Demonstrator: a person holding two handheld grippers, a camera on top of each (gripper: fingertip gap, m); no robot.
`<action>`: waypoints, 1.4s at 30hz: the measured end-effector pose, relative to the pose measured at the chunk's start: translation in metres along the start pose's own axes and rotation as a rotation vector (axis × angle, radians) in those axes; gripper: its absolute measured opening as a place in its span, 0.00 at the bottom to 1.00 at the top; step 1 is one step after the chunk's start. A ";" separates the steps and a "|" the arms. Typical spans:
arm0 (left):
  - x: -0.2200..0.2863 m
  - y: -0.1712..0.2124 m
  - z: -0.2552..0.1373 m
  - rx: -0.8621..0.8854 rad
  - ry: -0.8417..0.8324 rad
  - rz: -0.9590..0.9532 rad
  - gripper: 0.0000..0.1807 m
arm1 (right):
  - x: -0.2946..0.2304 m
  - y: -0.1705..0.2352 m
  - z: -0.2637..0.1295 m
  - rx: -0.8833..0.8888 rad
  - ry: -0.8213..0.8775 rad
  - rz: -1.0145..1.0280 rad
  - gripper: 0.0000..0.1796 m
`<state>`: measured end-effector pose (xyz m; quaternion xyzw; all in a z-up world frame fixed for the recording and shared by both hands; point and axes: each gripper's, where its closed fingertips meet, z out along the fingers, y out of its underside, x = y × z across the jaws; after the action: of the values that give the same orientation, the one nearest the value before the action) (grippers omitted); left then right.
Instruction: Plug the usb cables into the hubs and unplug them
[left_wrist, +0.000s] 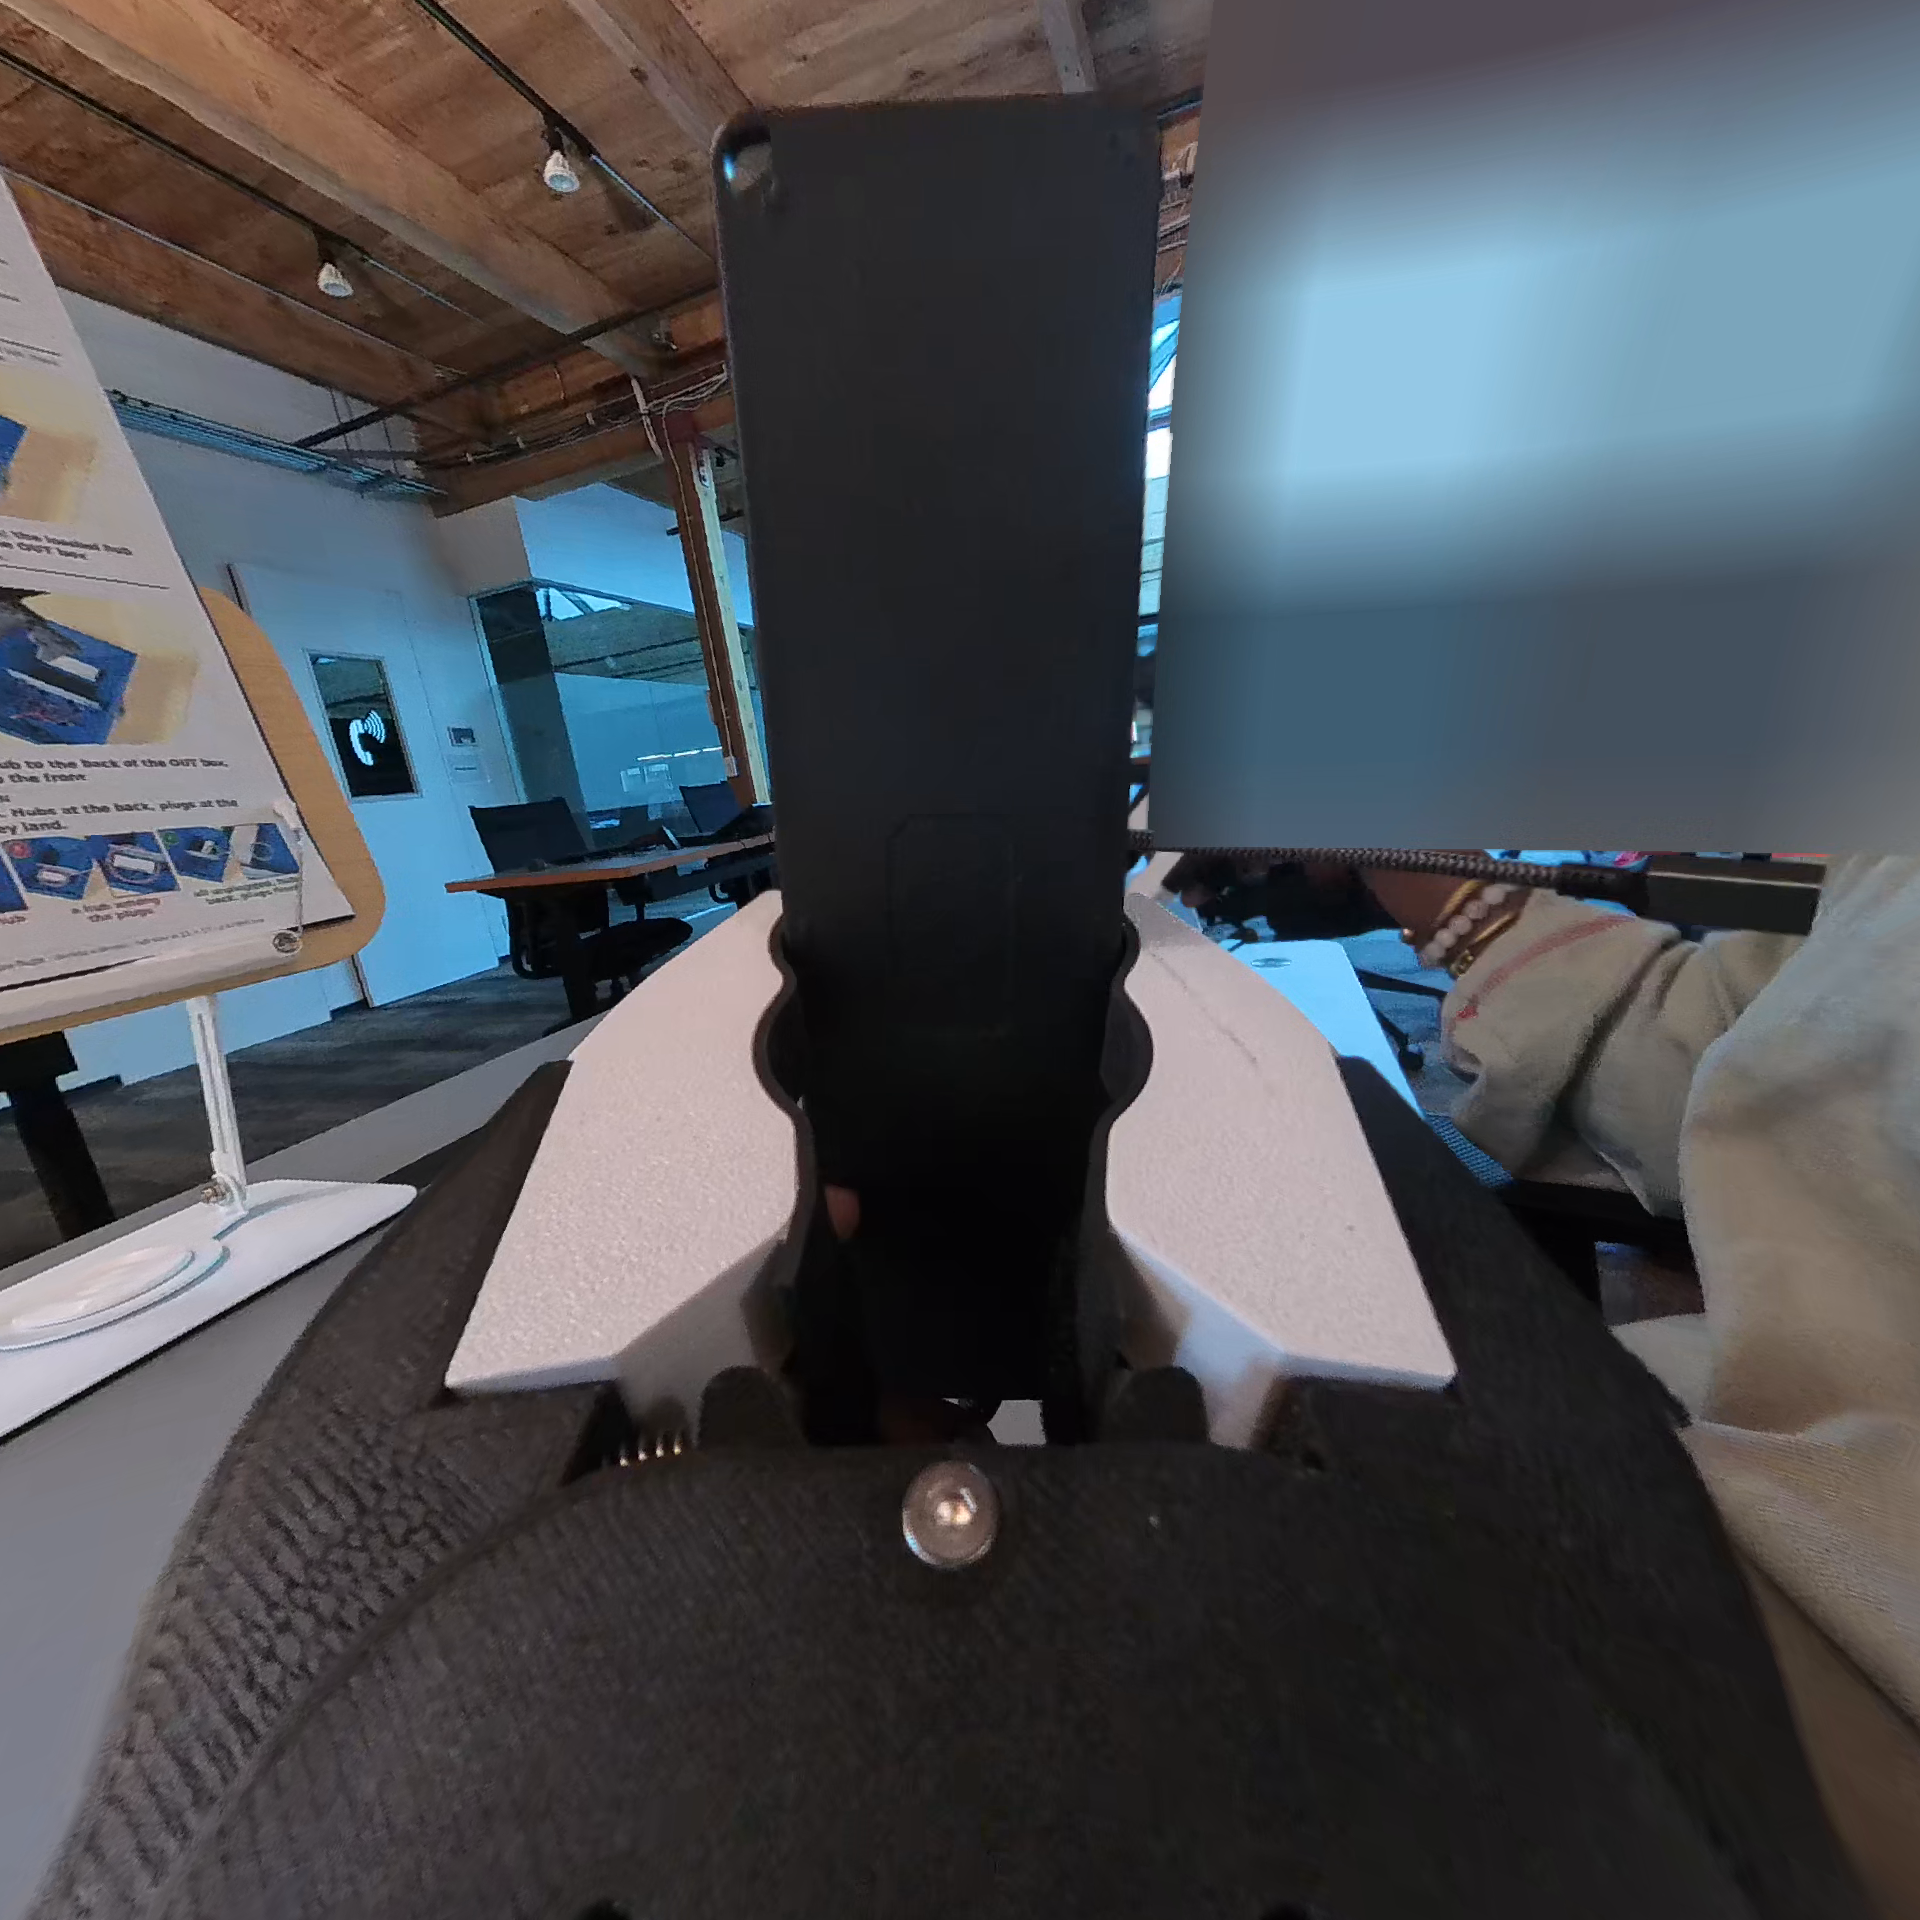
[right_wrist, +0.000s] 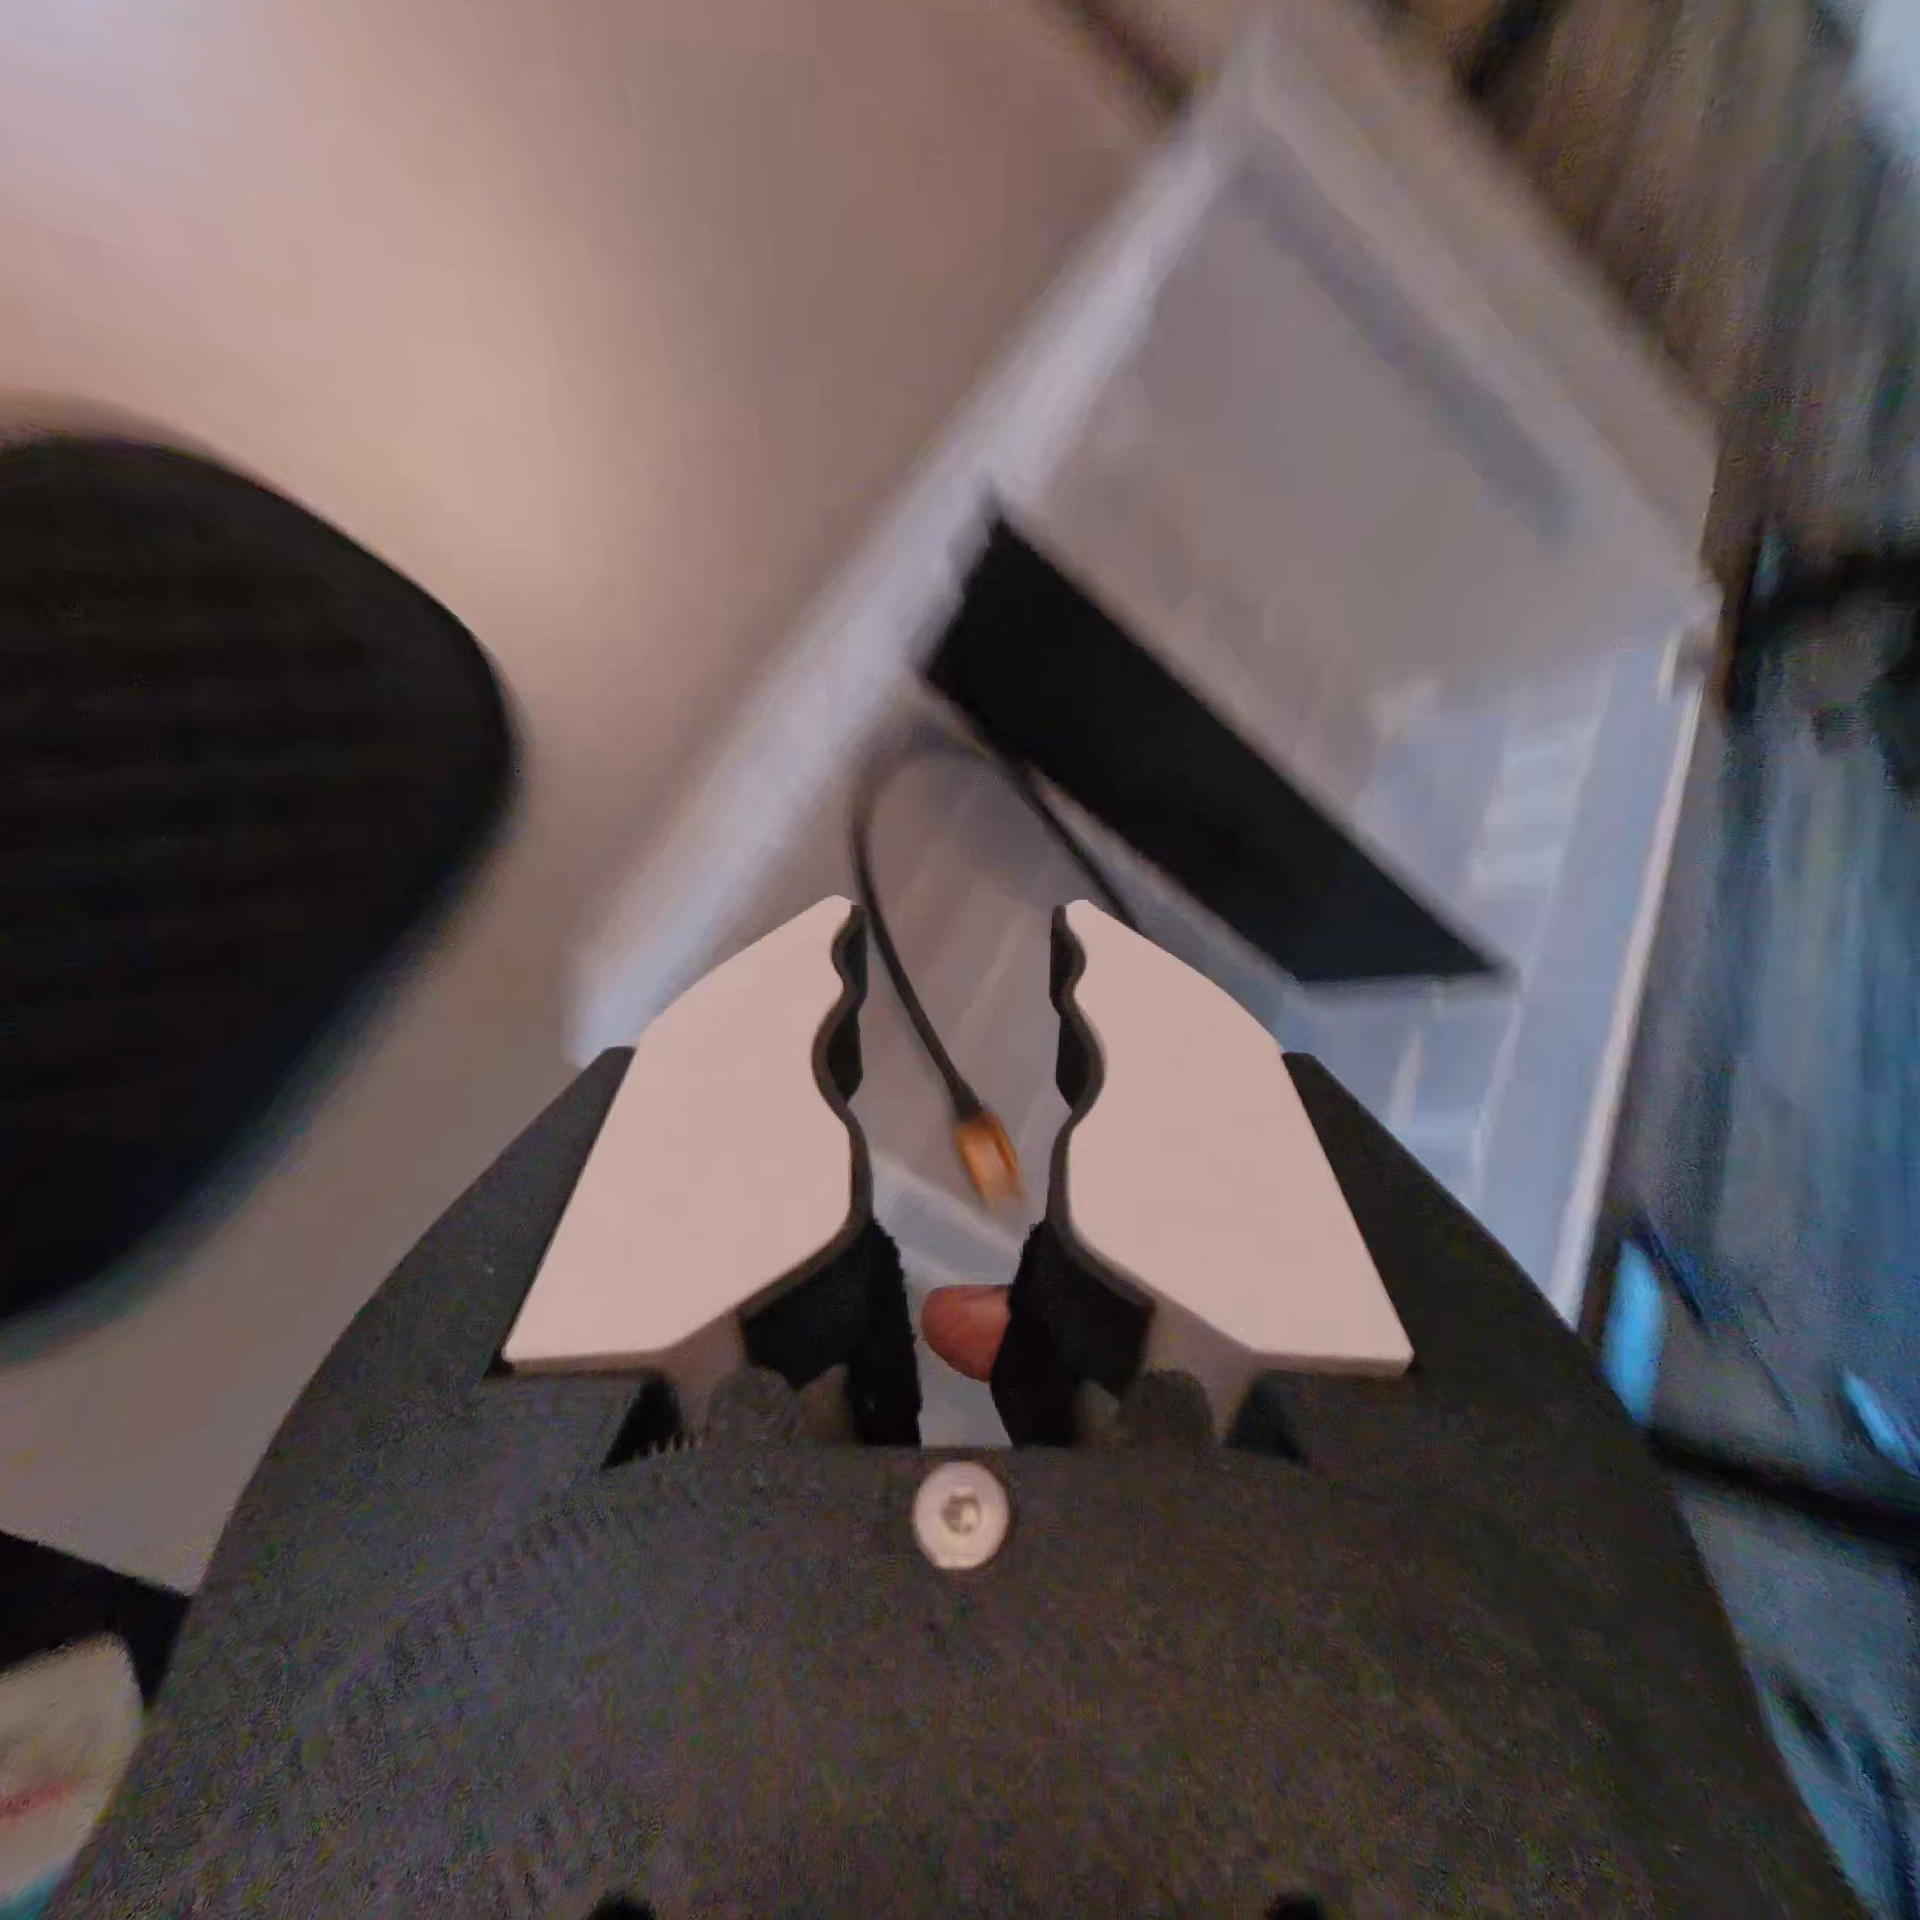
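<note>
The left hand-held gripper (left_wrist: 951, 935) clamps a flat black hub (left_wrist: 940, 499), its long axis running straight up and away from the camera between the fingers. The right hand-held gripper (right_wrist: 954, 925) is released, its fingers parted above a clear plastic bin (right_wrist: 1351, 436) holding a second black hub (right_wrist: 1195, 779), lying diagonally, its thin cable (right_wrist: 883, 935) curling to an orange-tipped plug (right_wrist: 985, 1153).
</note>
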<state>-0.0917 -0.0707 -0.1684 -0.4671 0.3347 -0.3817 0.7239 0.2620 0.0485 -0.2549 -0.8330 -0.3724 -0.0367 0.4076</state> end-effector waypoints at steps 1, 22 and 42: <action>-0.001 0.000 0.000 0.004 -0.003 -0.004 0.30 | -0.017 -0.030 -0.011 0.183 -0.061 -0.010 0.20; 0.025 0.028 0.009 -0.165 0.113 0.132 0.30 | -0.314 -0.203 -0.054 0.668 -0.875 -0.762 0.09; 0.045 0.039 0.016 -0.339 0.139 0.536 0.35 | -0.320 -0.184 -0.062 0.649 -0.540 -1.056 0.09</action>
<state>-0.0470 -0.0919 -0.2048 -0.4491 0.5531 -0.1475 0.6860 -0.0725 -0.1128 -0.2103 -0.3545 -0.8106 0.0923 0.4569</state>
